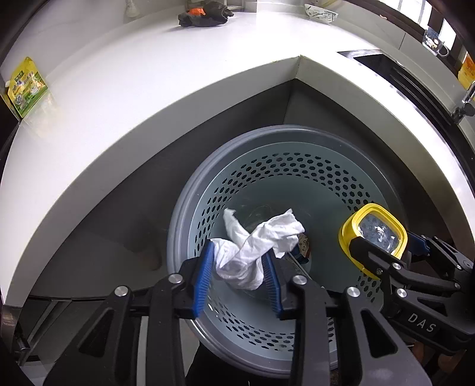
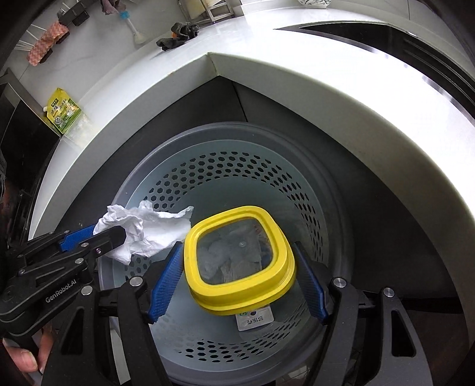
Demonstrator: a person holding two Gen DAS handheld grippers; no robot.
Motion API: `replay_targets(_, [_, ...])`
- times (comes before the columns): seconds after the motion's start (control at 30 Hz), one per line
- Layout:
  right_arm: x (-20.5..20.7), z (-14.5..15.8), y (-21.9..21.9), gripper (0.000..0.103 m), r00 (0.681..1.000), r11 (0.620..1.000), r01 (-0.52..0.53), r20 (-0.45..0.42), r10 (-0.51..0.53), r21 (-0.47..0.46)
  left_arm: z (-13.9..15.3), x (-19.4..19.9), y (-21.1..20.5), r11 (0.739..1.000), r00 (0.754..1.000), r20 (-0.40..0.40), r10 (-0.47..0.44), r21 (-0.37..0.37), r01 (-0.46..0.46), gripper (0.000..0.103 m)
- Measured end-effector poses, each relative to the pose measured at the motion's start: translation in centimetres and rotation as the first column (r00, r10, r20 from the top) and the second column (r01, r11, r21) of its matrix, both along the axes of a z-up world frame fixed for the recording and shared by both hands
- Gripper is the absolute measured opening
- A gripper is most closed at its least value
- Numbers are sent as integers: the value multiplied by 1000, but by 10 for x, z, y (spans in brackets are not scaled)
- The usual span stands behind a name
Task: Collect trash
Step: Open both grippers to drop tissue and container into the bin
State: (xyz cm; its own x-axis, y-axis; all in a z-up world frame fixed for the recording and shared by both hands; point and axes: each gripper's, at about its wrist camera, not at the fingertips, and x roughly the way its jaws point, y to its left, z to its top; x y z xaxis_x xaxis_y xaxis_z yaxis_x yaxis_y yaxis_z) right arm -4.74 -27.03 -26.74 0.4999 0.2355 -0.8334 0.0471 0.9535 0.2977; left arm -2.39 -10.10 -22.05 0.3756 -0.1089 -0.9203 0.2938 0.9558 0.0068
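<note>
A grey perforated trash bin [image 1: 178, 225] [image 2: 207, 130] stands on the floor below the counter corner, with some litter at its bottom. My left gripper [image 1: 237, 252] [image 2: 98, 234] hangs over the bin's left side. A crumpled white tissue [image 1: 261, 240] [image 2: 154, 228] sits loosely between its blue pads [image 1: 204, 276], which stand apart from each other. My right gripper [image 2: 237, 246] [image 1: 383, 252] is over the bin's right side, shut on a clear container with a yellow rim [image 2: 237, 297] [image 1: 344, 234]. Both of its pads press on that rim.
The white countertop [image 1: 148, 98] [image 2: 326, 89] wraps around the bin. On it lie a yellow-green packet [image 1: 26, 86] [image 2: 63, 114], a dark cloth [image 1: 204, 14] [image 2: 178, 35] and a white wrapper [image 1: 320, 13]. A dark hob [image 2: 386, 35] lies at the right. A thumb [image 2: 23, 359] shows at lower left.
</note>
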Motion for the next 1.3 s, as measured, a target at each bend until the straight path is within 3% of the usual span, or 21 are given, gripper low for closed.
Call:
replay_targets(0.03, [1, -1, 0, 70, 1000, 1000, -2, -6, 1, -7, 1, 0, 0, 1000, 1000, 4, 3, 1, -3, 46])
replay_targets(0.13, [3, -2, 0, 74, 1000, 1000, 1, -13, -1, -10, 4, -1, 1, 1000, 1000, 20, 14, -2, -14, 54])
replay_targets(0.57, [4, -1, -6, 76, 1000, 1000, 14, -19, -14, -4, 4, 3, 6, 1000, 1000, 14, 26, 8, -26, 56])
replay_targets(0.93, [2, 1, -3, 76, 1000, 1000, 17, -18, -17, 0, 8, 3, 8, 1000, 1000, 13, 25, 17, -25, 63])
replay_targets(1.3, [-10, 29, 4, 76, 1000, 1000, -11, 4, 11, 9, 51, -2, 13, 999, 997, 66, 44, 4, -44, 74])
